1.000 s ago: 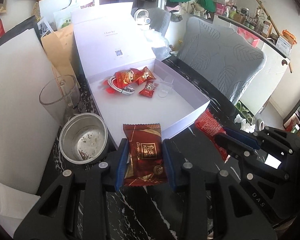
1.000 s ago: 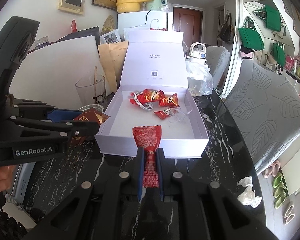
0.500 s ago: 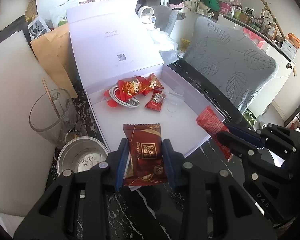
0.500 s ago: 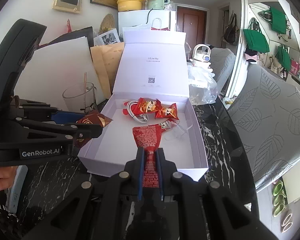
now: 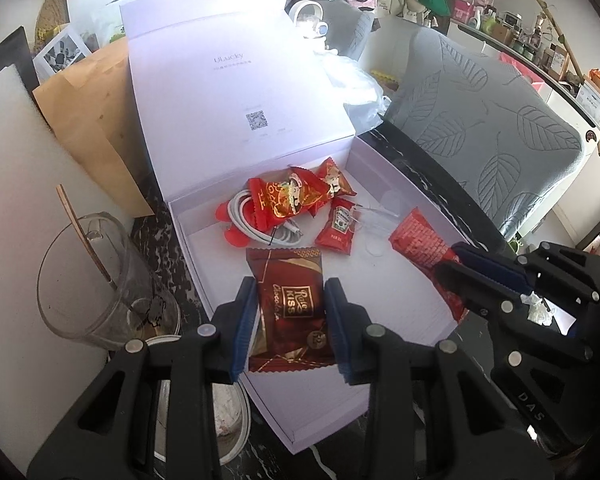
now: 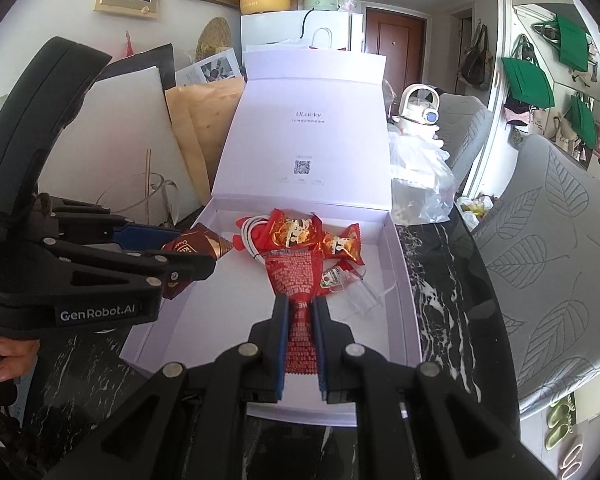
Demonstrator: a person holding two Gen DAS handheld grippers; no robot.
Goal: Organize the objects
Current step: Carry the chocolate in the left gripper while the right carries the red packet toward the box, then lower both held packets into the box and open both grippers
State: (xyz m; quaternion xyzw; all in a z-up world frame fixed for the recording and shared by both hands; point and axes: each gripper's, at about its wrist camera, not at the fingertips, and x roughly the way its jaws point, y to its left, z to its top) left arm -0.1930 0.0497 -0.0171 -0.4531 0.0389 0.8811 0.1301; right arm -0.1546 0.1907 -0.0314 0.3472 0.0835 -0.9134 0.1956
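— Over the box [image 5: 400,312], a chocolate [image 5: 290,312] is clamped by the left gripper [image 5: 290,320], a sachet [image 6: 300,304] by the right gripper [image 6: 300,332]; both closed.
— If released unevenly, either could be flicked onto the rim, or the grippers knocked together.

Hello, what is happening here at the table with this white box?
A person is sorting snacks into the open white box. The left tool grips a dark red chocolate packet, the right tool a bright red packet. Both hang over the box, which already holds candies and a white cable.
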